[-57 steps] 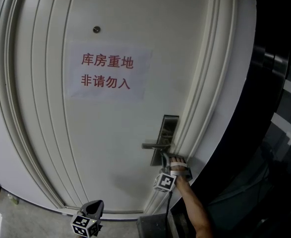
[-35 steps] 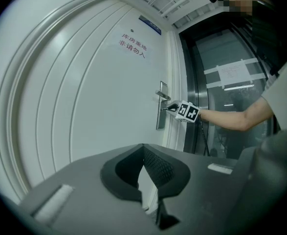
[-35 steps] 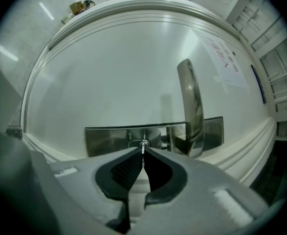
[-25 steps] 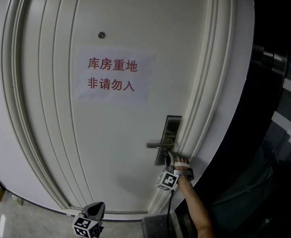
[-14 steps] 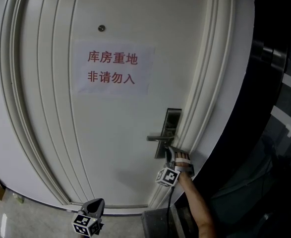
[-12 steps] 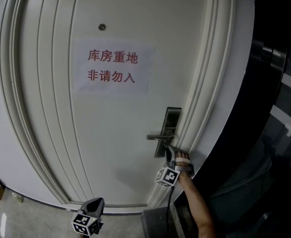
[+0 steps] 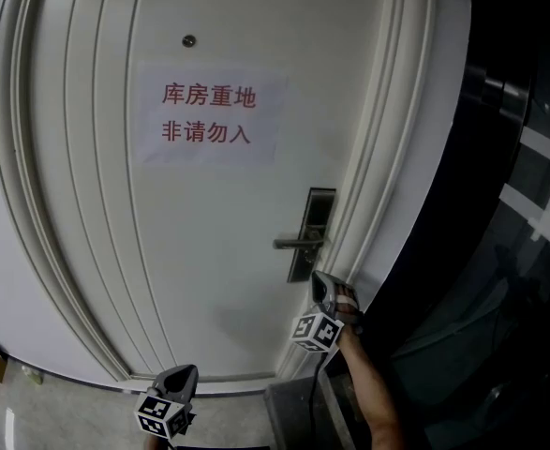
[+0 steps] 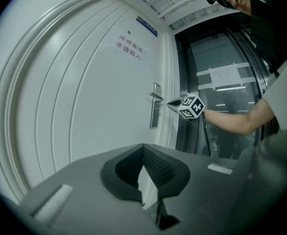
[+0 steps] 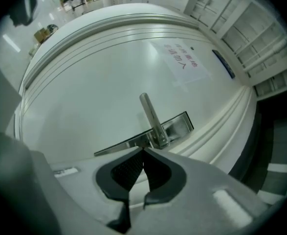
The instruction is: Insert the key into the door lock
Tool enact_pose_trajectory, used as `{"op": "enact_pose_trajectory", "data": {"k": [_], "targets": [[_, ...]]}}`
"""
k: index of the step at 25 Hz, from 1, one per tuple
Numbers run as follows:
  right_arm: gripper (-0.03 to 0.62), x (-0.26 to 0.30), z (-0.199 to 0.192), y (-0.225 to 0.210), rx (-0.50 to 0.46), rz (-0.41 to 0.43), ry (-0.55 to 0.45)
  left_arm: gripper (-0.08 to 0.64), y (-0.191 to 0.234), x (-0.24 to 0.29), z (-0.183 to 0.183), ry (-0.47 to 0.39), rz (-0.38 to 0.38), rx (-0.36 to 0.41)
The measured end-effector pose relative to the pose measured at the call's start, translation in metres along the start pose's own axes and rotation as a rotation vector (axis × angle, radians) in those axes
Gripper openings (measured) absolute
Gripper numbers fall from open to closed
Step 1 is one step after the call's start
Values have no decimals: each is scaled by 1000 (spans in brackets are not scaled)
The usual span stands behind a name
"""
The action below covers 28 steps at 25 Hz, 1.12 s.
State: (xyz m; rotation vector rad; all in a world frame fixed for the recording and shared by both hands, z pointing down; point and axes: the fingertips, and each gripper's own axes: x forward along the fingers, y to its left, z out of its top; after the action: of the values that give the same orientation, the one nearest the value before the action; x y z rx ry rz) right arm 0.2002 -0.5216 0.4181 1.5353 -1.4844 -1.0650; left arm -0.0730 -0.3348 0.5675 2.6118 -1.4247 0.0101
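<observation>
A white door [image 7: 209, 251] carries a steel lock plate [image 7: 318, 209] with a lever handle [image 7: 296, 243] at its right edge. My right gripper [image 7: 319, 280] hovers just below and right of the plate's lower end, a little apart from it, pointing level. In the right gripper view its jaws [image 9: 143, 150] are closed together with nothing between them; the handle [image 9: 150, 115] and plate [image 9: 178, 125] lie straight ahead. I see no key in any view. My left gripper [image 7: 185, 371] hangs low and left, far from the lock, shut and empty [image 8: 143, 147].
A paper sign [image 7: 209, 112] with red print is taped on the door. Ribbed white moulding [image 7: 387, 157] frames the door; dark glass panels [image 7: 518, 204] stand to its right. A dark box [image 7: 298, 415] sits on the floor below the lock.
The right gripper has drawn back from the lower end of the lock plate, shifted slightly right and up, and rolled. The left gripper has stayed put.
</observation>
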Motion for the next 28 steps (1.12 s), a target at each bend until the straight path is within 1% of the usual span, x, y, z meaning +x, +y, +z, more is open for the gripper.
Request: {"op": "enact_pose_trajectory", "data": {"k": [5,7,10,13,15,17,20,24,28], "targets": [[2,-29,5,-6,189,11,8,3,-1,-8,5,5,-31,18],[2,-43,5,-10,279,11,14,3,-3,-9,5,8,-45,23],[2,-66,7,-12,466,35,16,3,-8,-11,7,8,-78,31],[2,-90,13,-7,661,71,-15,3,-13,-17,10,4,-106,43],[2,-108,15,-2,772,91,-26,3,-17,-21,12,2,-123,55],[2,-124,12,1,859,94,-33,3,-22,-24,13,4,-140,68],[1,-150,10,8,957,95,-33,3,-29,-32,13,7,-165,80],[1,-183,9,21,1058,101,-28,3,-36,-44,12,-3,-185,92],[0,-215,9,28,1103,93,-33,3,-43,-57,16,-33,-198,95]]}}
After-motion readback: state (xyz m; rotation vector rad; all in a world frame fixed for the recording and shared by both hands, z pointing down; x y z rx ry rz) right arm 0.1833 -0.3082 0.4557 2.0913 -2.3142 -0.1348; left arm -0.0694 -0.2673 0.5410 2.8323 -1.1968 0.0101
